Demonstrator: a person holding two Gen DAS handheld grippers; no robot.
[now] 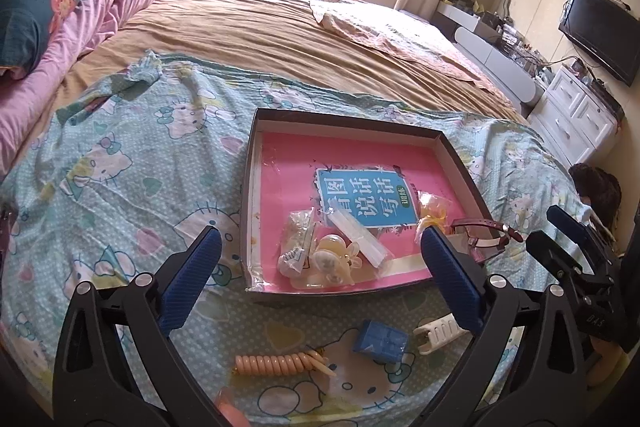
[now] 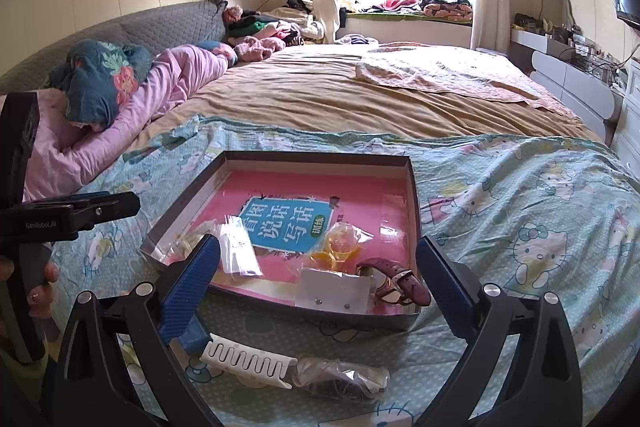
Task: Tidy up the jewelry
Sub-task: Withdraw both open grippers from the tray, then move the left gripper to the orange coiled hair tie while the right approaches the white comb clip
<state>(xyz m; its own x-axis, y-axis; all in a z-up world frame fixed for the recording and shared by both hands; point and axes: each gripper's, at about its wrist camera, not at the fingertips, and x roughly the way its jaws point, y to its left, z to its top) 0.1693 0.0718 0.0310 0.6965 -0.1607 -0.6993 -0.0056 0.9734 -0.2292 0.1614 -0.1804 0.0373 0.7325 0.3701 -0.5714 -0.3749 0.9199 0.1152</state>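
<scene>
A shallow dark box (image 1: 344,119) lined with a pink book lies on the bedspread. In it are small clear bags of jewelry (image 1: 298,243), a pale yellow clip (image 1: 336,259), a bag of orange rings (image 2: 340,247), a white card (image 2: 334,291) and a maroon watch (image 2: 400,281) in the near right corner. My left gripper (image 1: 320,247) hovers open above the box's near edge, nothing between its blue pads. My right gripper (image 2: 320,251) is open too, empty, over the near right part of the box (image 2: 320,157).
On the cartoon-cat bedspread in front of the box lie a peach coiled hair tie (image 1: 276,363), a small blue box (image 1: 380,341), a white comb-like clip (image 2: 248,363) and a bagged dark item (image 2: 344,381). A person's hand (image 2: 40,291) holds the left tool. Pillows and a pink quilt lie far left.
</scene>
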